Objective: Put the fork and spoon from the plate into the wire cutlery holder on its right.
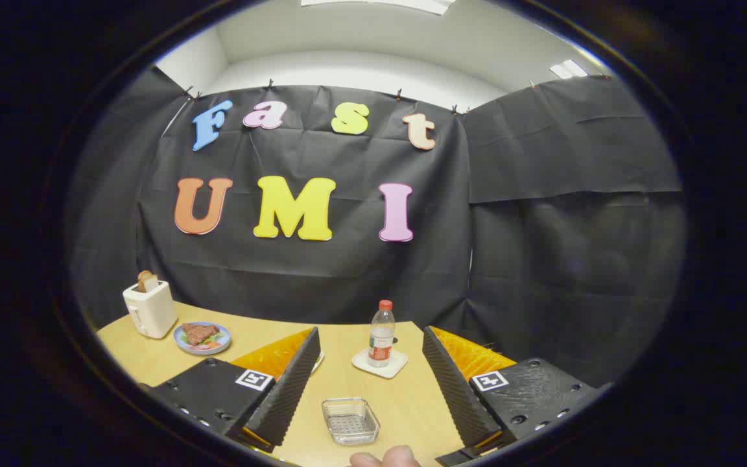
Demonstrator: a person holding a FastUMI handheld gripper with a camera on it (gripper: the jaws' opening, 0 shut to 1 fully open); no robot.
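Note:
My gripper (370,337) is open, held above the wooden table (406,402), with nothing between its fingers. The wire cutlery holder (349,420), a small square mesh basket, stands on the table low between the two fingers and looks empty. A thin white edge of a plate (318,362) peeks out from behind the left finger (283,389); the rest of the plate and whatever lies on it are hidden by that finger.
A clear bottle with a red cap (381,334) stands on a white coaster (380,363) beyond the holder. Far left are a white toaster with toast (150,308) and a blue plate of food (201,337). A person's fingertip (386,458) shows nearest the camera.

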